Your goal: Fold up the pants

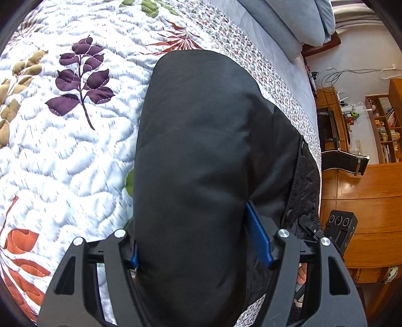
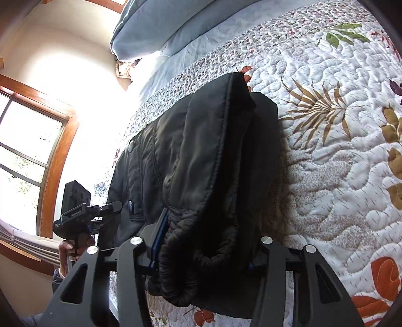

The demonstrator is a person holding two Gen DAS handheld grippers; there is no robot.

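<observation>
Black padded pants (image 1: 201, 140) lie folded on the quilted bedspread (image 1: 75, 156) near the bed's edge. In the left wrist view their near end bulges up between the jaws of my left gripper (image 1: 193, 226). The cloth hides the left pad, while the blue inner face of the right pad (image 1: 258, 239) shows bare, so the jaws stand open around the cloth. In the right wrist view my right gripper (image 2: 208, 234) is shut on the bunched elastic waistband of the pants (image 2: 201, 156), which hang a little above the quilt. The left gripper (image 2: 83, 213) shows beside the snap buttons.
Grey-blue pillows (image 2: 155, 22) lie at the head of the bed. A wood-framed window (image 2: 37, 156) is bright on one side. Wooden cabinets and shelves (image 1: 371, 191) stand past the bed's other edge. A hand (image 2: 65, 251) holds the left gripper's handle.
</observation>
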